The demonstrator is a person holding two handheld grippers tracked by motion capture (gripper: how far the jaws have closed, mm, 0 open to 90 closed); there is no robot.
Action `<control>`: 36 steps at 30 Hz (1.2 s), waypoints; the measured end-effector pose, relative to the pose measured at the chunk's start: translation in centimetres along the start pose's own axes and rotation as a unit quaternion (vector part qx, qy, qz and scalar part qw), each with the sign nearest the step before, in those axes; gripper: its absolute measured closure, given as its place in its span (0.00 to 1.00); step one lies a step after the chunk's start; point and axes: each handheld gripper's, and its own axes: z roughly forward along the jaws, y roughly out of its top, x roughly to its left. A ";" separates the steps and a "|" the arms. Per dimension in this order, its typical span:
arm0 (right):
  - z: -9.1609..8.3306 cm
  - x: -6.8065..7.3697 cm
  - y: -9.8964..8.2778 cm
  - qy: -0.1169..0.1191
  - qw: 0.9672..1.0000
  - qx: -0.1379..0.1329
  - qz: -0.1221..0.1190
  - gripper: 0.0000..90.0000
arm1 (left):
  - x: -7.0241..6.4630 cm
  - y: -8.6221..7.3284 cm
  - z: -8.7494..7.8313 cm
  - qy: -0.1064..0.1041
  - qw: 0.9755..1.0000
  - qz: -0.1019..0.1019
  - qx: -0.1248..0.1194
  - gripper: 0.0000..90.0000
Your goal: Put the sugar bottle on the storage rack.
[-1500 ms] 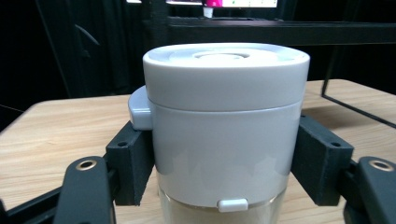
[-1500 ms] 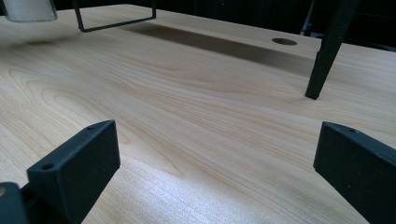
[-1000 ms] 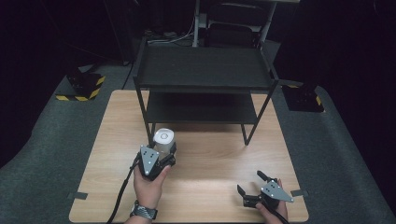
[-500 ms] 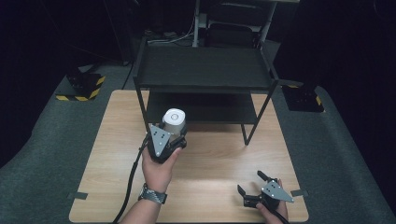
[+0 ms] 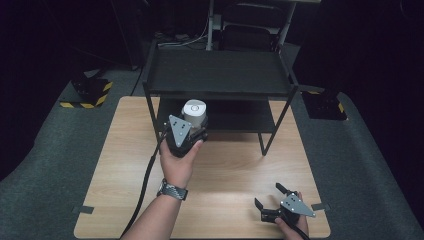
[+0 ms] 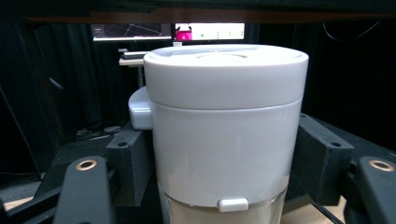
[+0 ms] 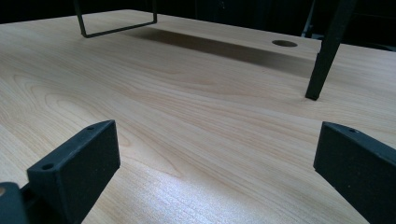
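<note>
Nearest us, at the table's [image 5: 120, 165] front right corner, we hold the right gripper [image 5: 272, 200] low over the wood, its jaws spread wide with only bare tabletop between them. In the right gripper view those jaws stand far apart over the grain, and beyond them we see one black leg of the rack [image 7: 324, 56] planted on the table and a round hole [image 7: 285, 43] in the tabletop behind it.

Farther in, our left hand [image 5: 179, 162], with a watch [image 5: 172, 190] on the wrist, carries the left gripper [image 5: 192, 127] at the front edge of the rack [image 5: 220, 75]. Its jaws are clamped on a white jar [image 5: 195, 112], one on each side of its body. In the left gripper view the jar [image 6: 224, 126] stands upright, with a white lid, a small latch low on its front and a clear band at the bottom. We cannot tell whether it rests on anything.

Beyond the jar, under the rack's dark top shelf, two lit screens [image 6: 168, 31] glow in the far background.
</note>
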 end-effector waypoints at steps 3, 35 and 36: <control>0.0 0.0 0.0 0.000 1.000 -0.001 0.001 0.00 | -0.1 0.1 0.9 0.007 1.000 0.004 0.002 0.34; -0.1 -0.2 -0.2 0.005 1.000 -0.006 0.002 0.00 | -1.0 -1.3 6.7 0.049 0.999 -0.001 -0.007 0.34; -0.1 -0.1 -0.2 0.005 1.000 -0.006 0.001 0.00 | -1.0 -1.3 6.7 0.049 0.999 0.000 -0.007 0.34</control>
